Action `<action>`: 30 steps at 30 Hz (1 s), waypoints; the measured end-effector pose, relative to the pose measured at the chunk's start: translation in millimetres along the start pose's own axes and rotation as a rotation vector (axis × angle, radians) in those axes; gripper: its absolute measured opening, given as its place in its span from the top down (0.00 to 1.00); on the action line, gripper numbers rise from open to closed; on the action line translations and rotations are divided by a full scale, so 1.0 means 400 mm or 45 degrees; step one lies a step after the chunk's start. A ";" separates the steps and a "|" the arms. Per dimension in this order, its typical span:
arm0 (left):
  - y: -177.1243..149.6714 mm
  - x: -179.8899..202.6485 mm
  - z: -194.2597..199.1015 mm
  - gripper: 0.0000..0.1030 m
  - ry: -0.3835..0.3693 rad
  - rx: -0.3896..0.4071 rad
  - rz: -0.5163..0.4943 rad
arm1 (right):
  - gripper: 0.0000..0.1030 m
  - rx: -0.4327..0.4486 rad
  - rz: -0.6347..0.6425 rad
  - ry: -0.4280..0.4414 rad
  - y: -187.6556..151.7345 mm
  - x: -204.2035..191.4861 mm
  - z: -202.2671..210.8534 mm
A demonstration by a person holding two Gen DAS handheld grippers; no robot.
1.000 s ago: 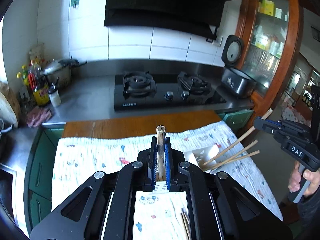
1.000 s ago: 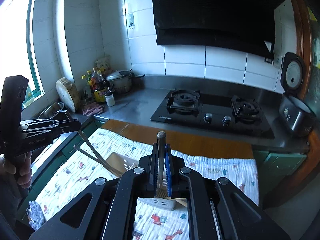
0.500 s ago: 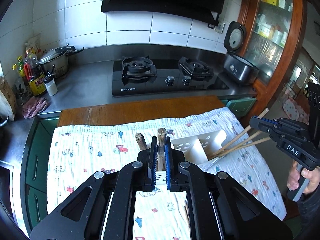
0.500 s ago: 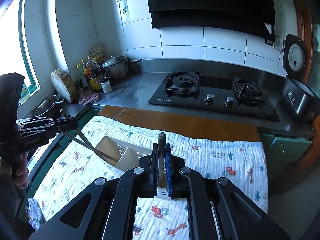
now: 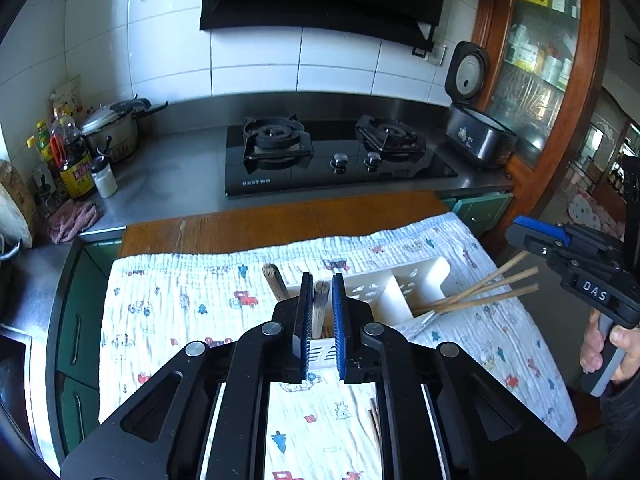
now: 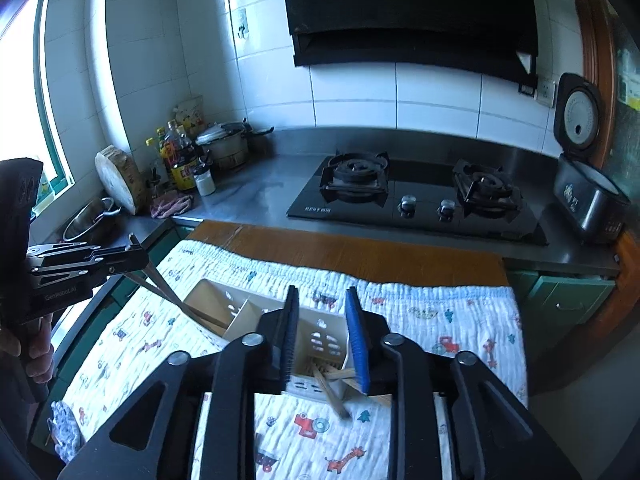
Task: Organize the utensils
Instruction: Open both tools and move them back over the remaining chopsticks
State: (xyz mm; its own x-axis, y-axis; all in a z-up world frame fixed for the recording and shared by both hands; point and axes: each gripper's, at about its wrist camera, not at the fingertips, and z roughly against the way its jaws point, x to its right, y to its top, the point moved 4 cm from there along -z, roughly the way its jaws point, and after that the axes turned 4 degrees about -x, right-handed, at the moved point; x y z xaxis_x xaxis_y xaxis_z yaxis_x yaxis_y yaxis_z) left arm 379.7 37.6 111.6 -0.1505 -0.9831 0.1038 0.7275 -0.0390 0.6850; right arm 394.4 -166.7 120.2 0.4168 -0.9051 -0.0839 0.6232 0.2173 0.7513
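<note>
A white divided utensil caddy [image 5: 404, 288] stands on the patterned cloth [image 5: 168, 308]; it also shows in the right wrist view [image 6: 320, 340]. My left gripper [image 5: 319, 308] has its jaws slightly apart around a wooden stick [image 5: 320, 308] that stands in the caddy; a second wooden handle [image 5: 274, 280] leans beside it. My right gripper [image 6: 322, 344] is open above the caddy's end compartment, where wooden utensils [image 6: 332, 388] lie. Several chopsticks [image 5: 488, 288] lean out of the caddy near the right gripper.
A wooden board [image 5: 280, 224] lies under the cloth's far edge. Behind are a gas hob [image 5: 332, 156], a rice cooker [image 5: 476, 136], a pot [image 5: 114, 128] and bottles [image 5: 74, 160]. Loose chopsticks [image 5: 374, 420] lie on the cloth near me.
Both grippers have opened: the left let go of its wooden stick, the right dropped its wooden utensil into the caddy. Both moved closer to the caddy.
</note>
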 end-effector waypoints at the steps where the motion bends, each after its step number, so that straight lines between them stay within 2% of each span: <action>1: 0.001 0.001 0.008 0.83 0.003 0.009 0.001 | 0.71 0.016 0.006 -0.007 0.003 -0.001 0.013; 4: 0.005 0.002 0.043 0.79 0.006 0.048 0.009 | 0.67 0.066 0.018 -0.011 0.007 -0.003 0.059; 8: -0.013 0.014 0.101 0.68 0.008 0.100 0.002 | 0.59 0.114 0.034 -0.002 -0.004 -0.015 0.118; 14: -0.090 0.036 0.152 0.64 -0.015 0.113 -0.008 | 0.56 0.105 0.052 0.063 -0.093 -0.055 0.166; 19: -0.190 0.038 0.155 0.63 -0.033 0.071 0.026 | 0.56 0.016 0.035 0.117 -0.216 -0.100 0.152; 25: -0.320 0.041 0.118 0.63 -0.041 -0.057 0.073 | 0.56 -0.135 0.019 0.166 -0.388 -0.163 0.103; 27: -0.361 0.035 0.105 0.63 -0.040 -0.098 0.095 | 0.57 -0.173 0.036 0.133 -0.442 -0.183 0.086; 30: -0.415 0.025 0.088 0.63 -0.044 -0.152 0.127 | 0.61 -0.262 0.001 0.159 -0.517 -0.200 0.055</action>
State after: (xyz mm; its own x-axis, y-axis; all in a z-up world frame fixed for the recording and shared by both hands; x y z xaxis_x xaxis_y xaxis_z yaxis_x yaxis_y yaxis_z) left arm 234.0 40.5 24.4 -0.0950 -0.9766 0.1928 0.8142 0.0352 0.5795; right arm 217.6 -147.5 -14.1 0.4879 -0.8555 -0.1733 0.7393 0.2995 0.6032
